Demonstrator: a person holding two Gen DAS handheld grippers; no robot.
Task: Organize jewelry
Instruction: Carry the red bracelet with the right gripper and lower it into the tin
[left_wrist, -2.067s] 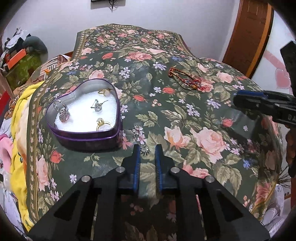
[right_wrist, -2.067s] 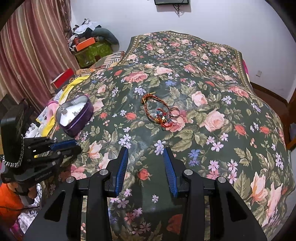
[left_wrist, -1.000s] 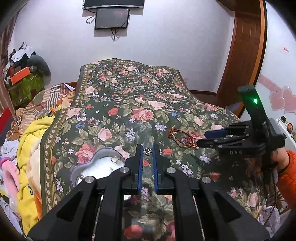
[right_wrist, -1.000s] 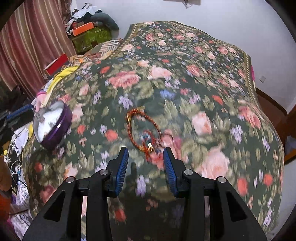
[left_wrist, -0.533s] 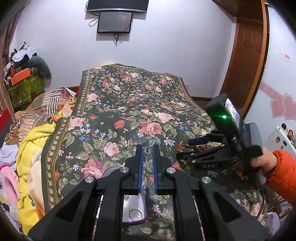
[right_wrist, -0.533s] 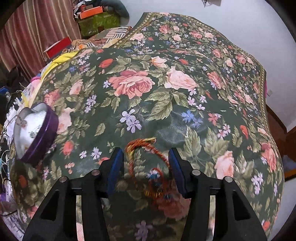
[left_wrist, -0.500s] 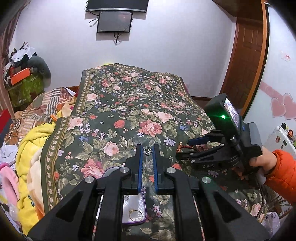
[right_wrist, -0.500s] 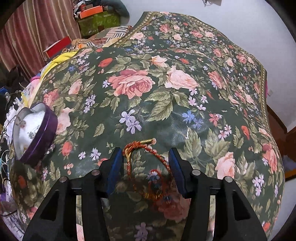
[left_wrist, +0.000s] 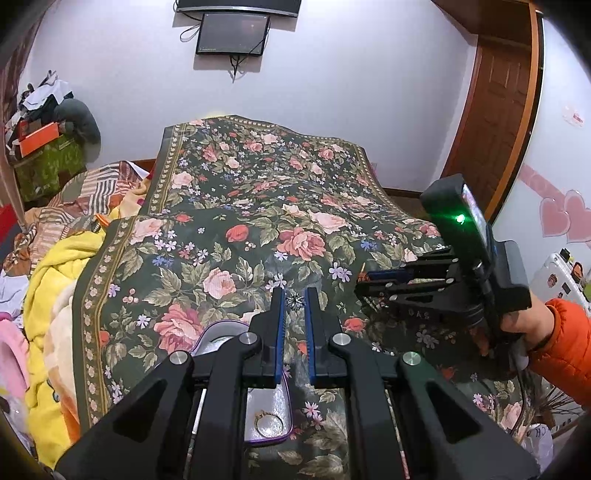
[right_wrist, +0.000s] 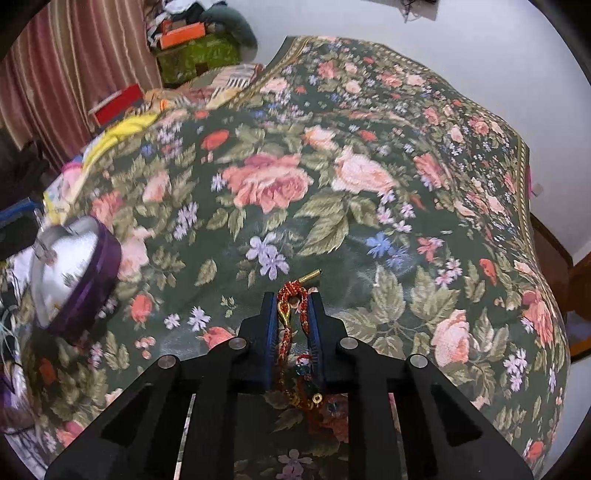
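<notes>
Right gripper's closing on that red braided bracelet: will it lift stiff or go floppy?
Probably floppy: the bracelet is braided cord, bunched in loops between the right gripper's fingers. Its lower end with small charms will likely dangle and swing. It looks light, so it may snag on the bedspread more than slip.

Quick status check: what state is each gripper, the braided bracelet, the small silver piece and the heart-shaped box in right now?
Left gripper: shut on a small silver star-shaped charm.
Right gripper: shut on the red-and-gold braided bracelet, its lower part trailing on the floral bedspread.
Purple heart-shaped box: open, no lid on, white lining showing.
Gold ring: lying inside the box.
</notes>
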